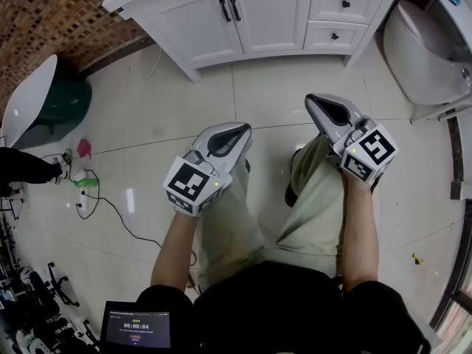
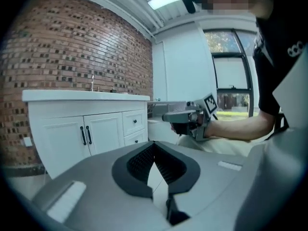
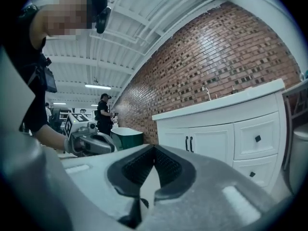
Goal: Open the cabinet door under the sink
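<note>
While the opening itself has not begun, the head view shows the approach step. The person stands well apart from the white cabinet (image 1: 269, 17), which sits at the top of the view under the sink counter. It has two doors, both shut, and two black handles (image 1: 229, 9) stand close together at the centre seam. Two drawers (image 1: 341, 19) are stacked to the right of the doors, each with one knob. The left gripper (image 1: 234, 134) and the right gripper (image 1: 321, 106) hang above the person's legs. Both point roughly towards the cabinet and neither is near a handle.

From the left gripper view, that gripper's jaws are pressed together at the tips with nothing between them. The cabinet doors stand far ahead at the left, and the right gripper is held level off to the right.

From the right gripper view, its jaws are likewise closed and empty. The cabinet lies ahead to the right with one faucet (image 3: 206, 92) on its counter. One green tub (image 3: 127, 137) and one other person (image 3: 103, 112) are in the background.

The next move probably calls for stepping closer, parting one gripper's jaws, closing them around one vertical handle and pulling outward along the hinge's arc.
</note>
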